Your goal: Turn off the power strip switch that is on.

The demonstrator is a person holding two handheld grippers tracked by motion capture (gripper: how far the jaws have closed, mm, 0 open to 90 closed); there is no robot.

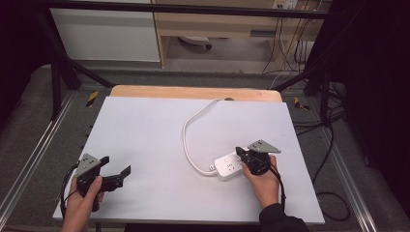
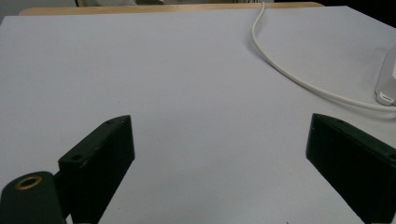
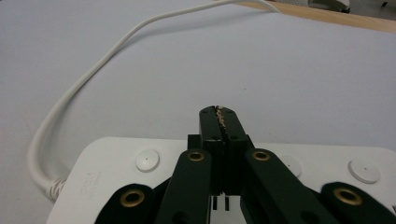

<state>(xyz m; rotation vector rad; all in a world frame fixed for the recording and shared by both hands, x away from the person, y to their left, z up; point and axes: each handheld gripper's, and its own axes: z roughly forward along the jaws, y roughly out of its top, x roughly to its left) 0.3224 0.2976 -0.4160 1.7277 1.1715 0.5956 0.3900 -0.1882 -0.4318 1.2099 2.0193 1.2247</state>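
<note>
A white power strip (image 1: 227,166) lies on the white table sheet (image 1: 154,135), right of centre, and its white cable (image 1: 186,140) loops back towards the far edge. My right gripper (image 1: 241,154) sits over the strip's right part. In the right gripper view its jaws are pressed together, shut on nothing (image 3: 219,114), above the strip's top face (image 3: 116,168). My left gripper (image 1: 116,165) rests near the front left corner, held in a hand. Its jaws stand wide apart (image 2: 219,126) over bare sheet, and the cable (image 2: 280,70) and the strip's end (image 2: 387,79) lie farther off.
The wooden table edge (image 1: 193,92) shows beyond the sheet. Black frame bars (image 1: 58,72) stand around the table, and dark cables (image 1: 329,145) run along the floor on the right.
</note>
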